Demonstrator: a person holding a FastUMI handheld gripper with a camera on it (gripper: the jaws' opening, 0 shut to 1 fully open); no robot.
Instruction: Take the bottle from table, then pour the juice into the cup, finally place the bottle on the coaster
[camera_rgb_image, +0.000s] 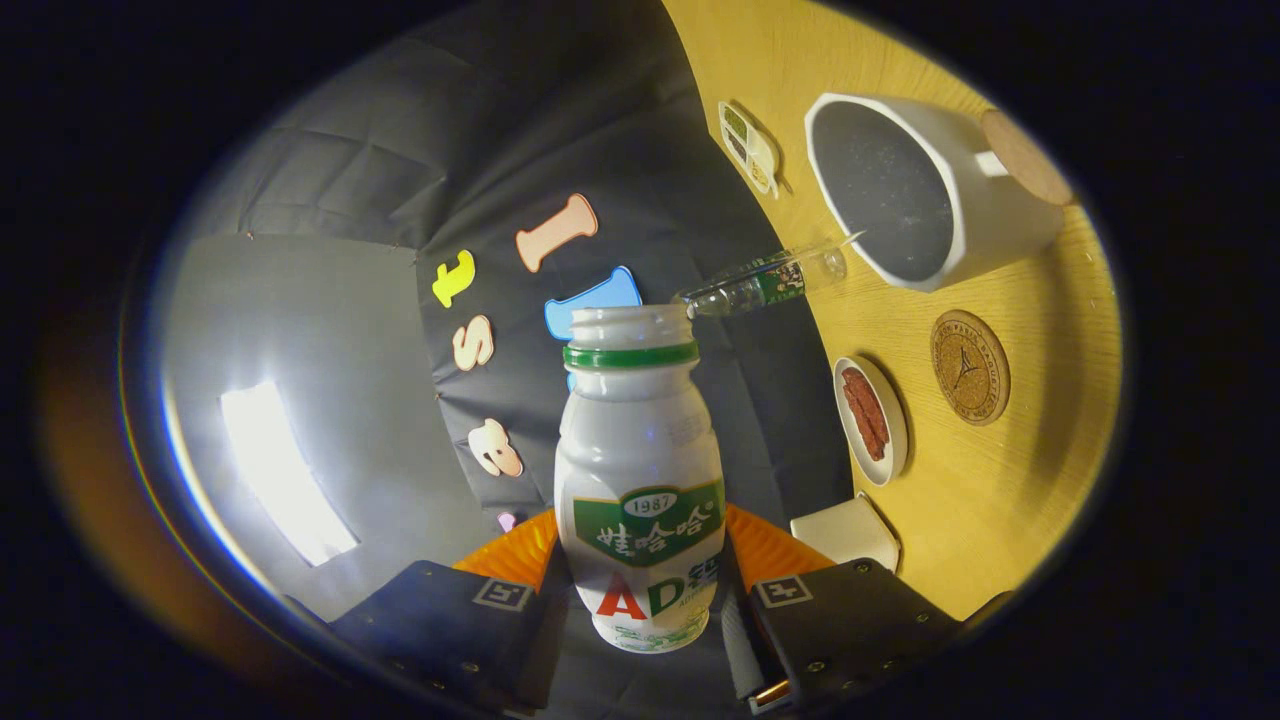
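Observation:
My gripper (640, 600) is shut on a white juice bottle (640, 480) with a green label, both fingers pressing on its lower body. The bottle's mouth is uncapped, with a green ring under the rim. The whole view is rolled, so the wooden table (1000, 500) stands up along the right and the bottle lies about level with it. A white cup (985, 215) with a dark inside stands beyond the bottle's mouth and to its right, apart from it. No juice shows in the air. The round cork coaster (969, 367) lies bare on the table, nearer than the cup.
A clear plastic bottle (770, 283) lies at the table's edge between my bottle's mouth and the cup. A small plate (870, 420) with brown food sits beside the coaster. A white box (845, 530) is near my right finger. A compartment tray (750, 148) and a cork disc (1025, 155) lie by the cup.

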